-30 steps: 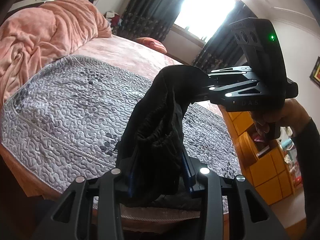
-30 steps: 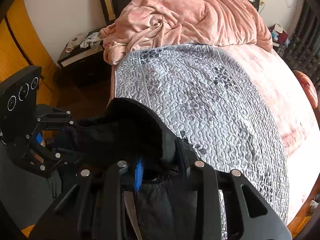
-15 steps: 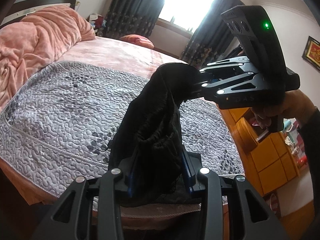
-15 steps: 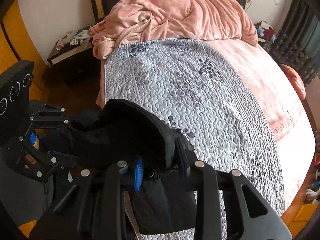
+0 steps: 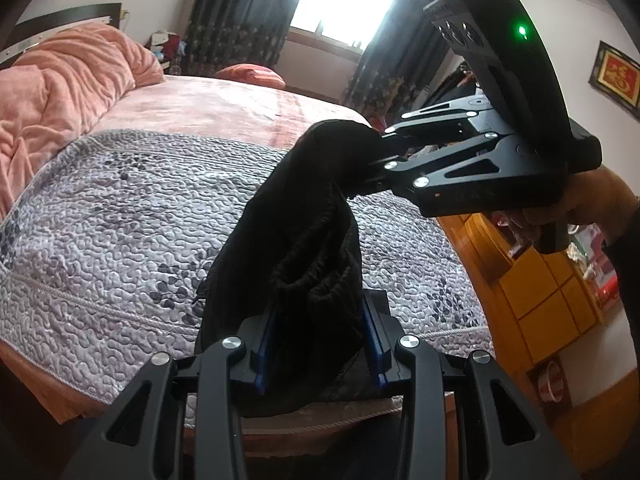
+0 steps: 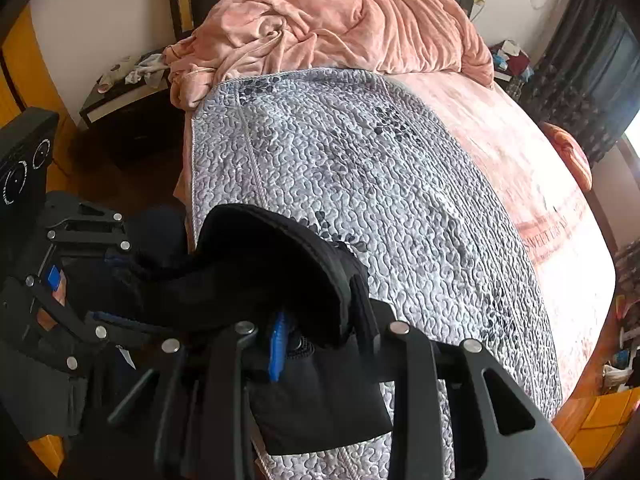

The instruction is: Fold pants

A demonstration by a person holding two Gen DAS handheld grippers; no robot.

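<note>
The black pants [image 5: 304, 240] hang in the air between both grippers, above the near edge of the grey quilted bedspread [image 5: 120, 216]. My left gripper [image 5: 318, 344] is shut on the bunched waistband. My right gripper [image 5: 370, 160] is shut on another part of the fabric, up and to the right in the left wrist view. In the right wrist view the pants [image 6: 256, 268] drape over my right gripper [image 6: 316, 340], and the left gripper [image 6: 80, 300] holds them at the left. The rest of the pants hangs below, out of sight.
A crumpled pink blanket [image 6: 332, 28] lies at the head of the bed, pink sheet [image 6: 520, 160] beyond the quilt. A dark nightstand [image 6: 120, 96] stands by the headboard. Orange wooden cabinets [image 5: 532, 288] are at the bed's foot. Curtained window [image 5: 340, 0] behind.
Both grippers have moved together with the pants over the bed's edge; the views have swung a little toward the window side. The grips are unchanged.
</note>
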